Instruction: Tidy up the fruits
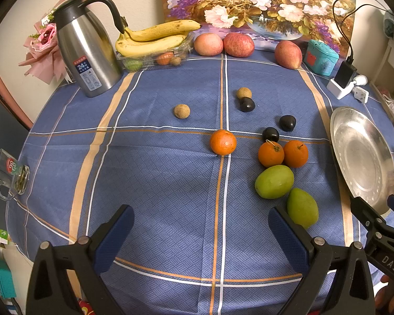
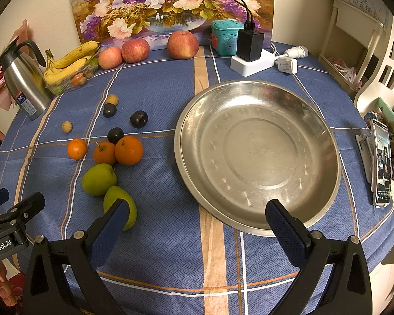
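Left gripper (image 1: 201, 225) spread wide over bare blue tablecloth (image 1: 157, 183), clasping nothing; right gripper (image 2: 194, 220) likewise agape and empty, above the cloth at the near rim of the empty steel plate (image 2: 257, 155). Nearest the fingers, two green fruits (image 1: 274, 181) (image 1: 302, 207), touching. Just beyond, two oranges (image 1: 271, 154) (image 1: 296, 153) side by side, a third orange (image 1: 223, 142) apart to their left. Farther out, three dark plums (image 1: 270, 134) (image 1: 287, 122) (image 1: 247, 104) and two small brown fruits (image 1: 244, 93) (image 1: 182, 111). Along the back edge, apples (image 1: 238, 44), bananas (image 1: 155, 39) over a clear tray, steel kettle (image 1: 86, 52).
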The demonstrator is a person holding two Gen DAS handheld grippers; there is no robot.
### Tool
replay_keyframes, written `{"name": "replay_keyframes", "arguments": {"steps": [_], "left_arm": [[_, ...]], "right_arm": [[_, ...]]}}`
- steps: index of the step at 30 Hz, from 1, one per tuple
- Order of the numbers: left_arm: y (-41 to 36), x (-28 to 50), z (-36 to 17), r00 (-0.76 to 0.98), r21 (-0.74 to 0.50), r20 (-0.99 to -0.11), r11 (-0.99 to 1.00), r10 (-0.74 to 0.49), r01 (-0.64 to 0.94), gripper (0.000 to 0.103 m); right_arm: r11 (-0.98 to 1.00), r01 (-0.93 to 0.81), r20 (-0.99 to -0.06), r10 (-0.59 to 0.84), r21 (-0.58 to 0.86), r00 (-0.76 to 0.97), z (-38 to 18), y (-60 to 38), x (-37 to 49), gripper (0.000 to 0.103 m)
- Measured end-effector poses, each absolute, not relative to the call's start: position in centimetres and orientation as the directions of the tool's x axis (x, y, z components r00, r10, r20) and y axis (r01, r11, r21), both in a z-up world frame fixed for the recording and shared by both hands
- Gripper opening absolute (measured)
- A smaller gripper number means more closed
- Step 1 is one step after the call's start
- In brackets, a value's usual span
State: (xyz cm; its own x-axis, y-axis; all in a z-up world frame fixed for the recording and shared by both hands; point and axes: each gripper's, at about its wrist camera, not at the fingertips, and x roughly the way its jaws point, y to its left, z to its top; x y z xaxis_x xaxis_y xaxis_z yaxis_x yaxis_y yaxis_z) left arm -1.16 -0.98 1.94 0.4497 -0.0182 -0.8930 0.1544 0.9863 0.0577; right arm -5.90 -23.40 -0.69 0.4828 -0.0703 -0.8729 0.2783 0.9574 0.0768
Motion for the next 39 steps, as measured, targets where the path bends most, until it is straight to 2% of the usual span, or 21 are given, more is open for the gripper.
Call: {"name": "replay_keyframes", "arguments": {"steps": [16, 26, 30, 34, 36, 39], "left_arm": [[-0.7, -0.6, 1.6, 0.427, 0.040, -0.904, 0.988, -0.028, 0.148, 0.103], [0.1, 2.9, 2.4, 0.436, -0.089, -0.890, 0.989, -0.133, 0.121, 0.103], [-0.3, 4.1, 2.0, 0.414, -0.143, -0.892, 0.983, -0.179, 0.118, 0.103], [-1.0, 5.1, 1.2, 0.367, -0.157, -0.911, 0.981, -0.187, 0.112, 0.103], [-1.5, 5.6, 0.7, 0.339, -0.146, -0.925, 0.984, -0.174, 0.107, 0.103], [-2.2, 6.3, -0.2, 0.300, -0.162, -0.936, 0.981, -0.186, 0.104, 0.102]], "right_arm": [[0.970, 0.225, -0.863, -0.038, 0.089, 0.504, -0.2, -21.8, -5.2, 0.103], [0.980, 0.145, -0.854, 0.043, 0.137, 0.519, 0.4, -18.9, -2.8, 0.102], [0.982, 0.127, -0.865, 0.059, 0.140, 0.499, -0.1, -18.3, -1.9, 0.090], [0.981, 0.116, -0.881, 0.082, 0.153, 0.467, -1.1, -18.0, -1.2, 0.087], [0.982, 0.108, -0.885, 0.091, 0.156, 0.456, -1.4, -17.8, -0.8, 0.074], [0.980, 0.102, -0.895, 0.112, 0.172, 0.431, -2.0, -17.6, -0.2, 0.072]]}}
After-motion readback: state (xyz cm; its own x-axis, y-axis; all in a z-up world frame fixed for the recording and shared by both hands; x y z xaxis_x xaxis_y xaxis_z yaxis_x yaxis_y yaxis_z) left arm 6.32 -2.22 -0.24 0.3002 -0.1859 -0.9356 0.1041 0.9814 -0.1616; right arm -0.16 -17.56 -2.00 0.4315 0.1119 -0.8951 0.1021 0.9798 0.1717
